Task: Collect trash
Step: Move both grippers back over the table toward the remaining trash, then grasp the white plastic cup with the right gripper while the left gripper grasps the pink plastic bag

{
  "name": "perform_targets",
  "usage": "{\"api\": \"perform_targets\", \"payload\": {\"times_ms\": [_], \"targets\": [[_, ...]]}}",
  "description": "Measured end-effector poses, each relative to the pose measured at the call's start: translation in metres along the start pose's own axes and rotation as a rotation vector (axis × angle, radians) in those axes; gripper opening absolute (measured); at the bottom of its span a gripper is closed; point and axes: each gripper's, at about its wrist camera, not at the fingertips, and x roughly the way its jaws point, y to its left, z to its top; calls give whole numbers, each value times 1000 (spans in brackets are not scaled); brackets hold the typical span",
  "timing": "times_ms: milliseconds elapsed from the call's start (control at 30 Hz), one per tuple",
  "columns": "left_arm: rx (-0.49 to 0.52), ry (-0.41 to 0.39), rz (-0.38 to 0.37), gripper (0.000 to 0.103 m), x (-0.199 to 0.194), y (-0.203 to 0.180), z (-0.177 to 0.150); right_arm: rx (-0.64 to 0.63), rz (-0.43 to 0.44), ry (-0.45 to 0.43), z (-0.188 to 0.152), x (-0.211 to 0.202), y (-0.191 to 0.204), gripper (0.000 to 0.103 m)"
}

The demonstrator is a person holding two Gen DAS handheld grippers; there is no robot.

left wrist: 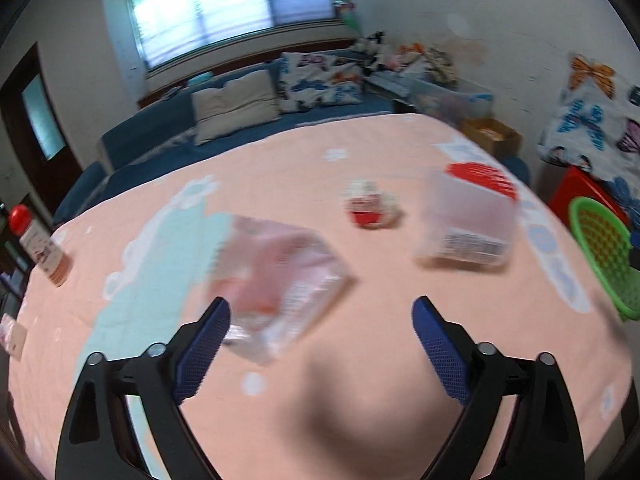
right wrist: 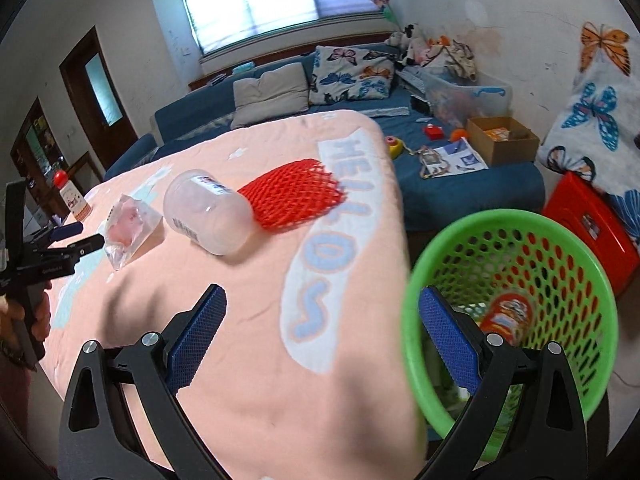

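Green basket (right wrist: 416,344) beside right gripper (right wrist: 320,300); both grippers' jaws gape, left gripper (left wrist: 320,312) included.

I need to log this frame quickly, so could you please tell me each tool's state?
Left tool: open, holding nothing.
Right tool: open, holding nothing.

Daylit room seen through two fisheye lenses, one view smeared by motion blur.

Soft light comes from the wide frosted window (left wrist: 232,4) on the far wall, overexposed in both views. The left wrist view is blurred: the clear plastic bag (left wrist: 276,284) and clear plastic jar (left wrist: 468,220) smear. A soft shadow lies near on the peach tablecloth (right wrist: 260,360). The green mesh basket (right wrist: 508,312) blurs at its near rim. Edges bow, corners go black.
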Motion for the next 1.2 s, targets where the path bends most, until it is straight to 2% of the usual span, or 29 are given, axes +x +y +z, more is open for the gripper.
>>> {"api": "perform_targets", "payload": {"times_ms": [200,433,533,667,867,1200], "targets": [[-3,32,47,93,27,43,5,-3,16,25,15,23,15,96],[26,75,-4,95,57,67,5,8,31,57,38,53,24,96],[27,82,-39,95,66,70,6,-25,46,64,48,65,35,96],[34,95,-67,94,78,72,6,-106,66,76,60,79,55,96],[32,106,-99,95,88,74,6,-318,130,126,76,106,94,96],[58,131,-129,94,99,73,6,-586,227,229,83,155,137,96]]}}
